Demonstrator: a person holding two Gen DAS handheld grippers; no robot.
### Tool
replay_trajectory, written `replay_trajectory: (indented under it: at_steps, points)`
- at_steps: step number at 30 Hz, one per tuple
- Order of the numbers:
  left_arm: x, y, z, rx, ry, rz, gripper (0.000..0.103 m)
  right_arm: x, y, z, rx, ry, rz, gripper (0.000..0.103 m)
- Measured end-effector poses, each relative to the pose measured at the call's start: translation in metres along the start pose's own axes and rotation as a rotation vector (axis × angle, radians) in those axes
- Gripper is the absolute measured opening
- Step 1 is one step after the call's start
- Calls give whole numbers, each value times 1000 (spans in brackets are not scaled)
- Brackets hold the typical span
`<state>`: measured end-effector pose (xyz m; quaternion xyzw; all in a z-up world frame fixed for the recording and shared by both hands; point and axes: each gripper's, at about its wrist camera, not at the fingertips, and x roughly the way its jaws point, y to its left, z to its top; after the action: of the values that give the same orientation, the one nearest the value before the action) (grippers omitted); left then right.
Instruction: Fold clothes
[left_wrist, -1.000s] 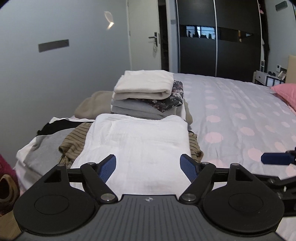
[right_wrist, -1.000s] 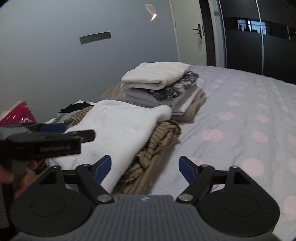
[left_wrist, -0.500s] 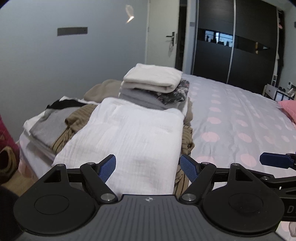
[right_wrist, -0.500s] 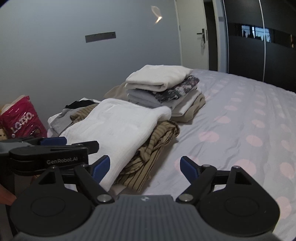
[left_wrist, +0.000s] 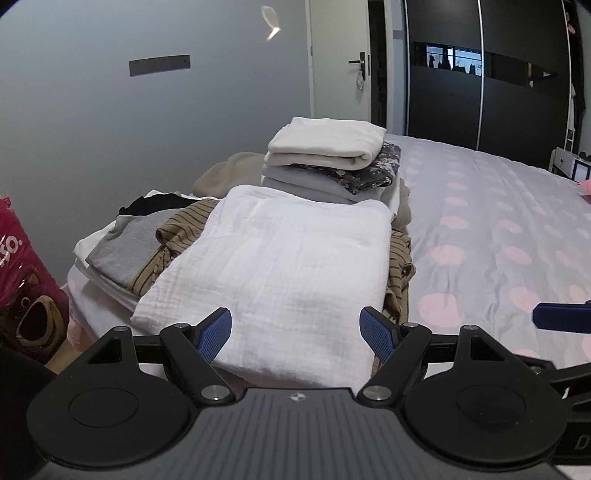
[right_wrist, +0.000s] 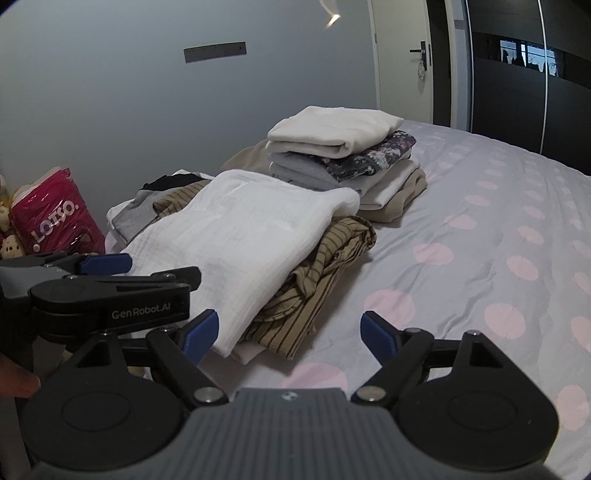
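The folded white crinkled-cotton cloth (left_wrist: 280, 273) lies flat on top of a rumpled tan striped garment (right_wrist: 317, 266) at the near corner of the polka-dot grey bedspread (right_wrist: 480, 236). Behind it stands a stack of folded clothes (left_wrist: 332, 162). The left gripper (left_wrist: 295, 332) hovers at the cloth's near edge, jaws apart and empty. The right gripper (right_wrist: 288, 332) is alongside, jaws apart and empty.

Left gripper (left_wrist: 295, 330), right gripper (right_wrist: 288, 332): jaws wide (both empty).
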<state>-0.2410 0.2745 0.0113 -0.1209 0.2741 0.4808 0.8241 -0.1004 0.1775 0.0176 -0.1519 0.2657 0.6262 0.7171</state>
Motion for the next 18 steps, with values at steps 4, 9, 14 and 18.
replay_trajectory:
  at_steps: [4,9,14,18]
  points:
    - [-1,-3,-1,6,-11,36,77,2,1,0,-10,10,10,86]
    - [-3,-3,-3,8,-22,55,77,5,2,-1,-12,23,17,86]
    - [2,0,-4,-12,12,56,77,7,5,-4,-30,39,26,86]
    - [5,2,-6,-22,40,65,77,9,9,-6,-43,48,34,86]
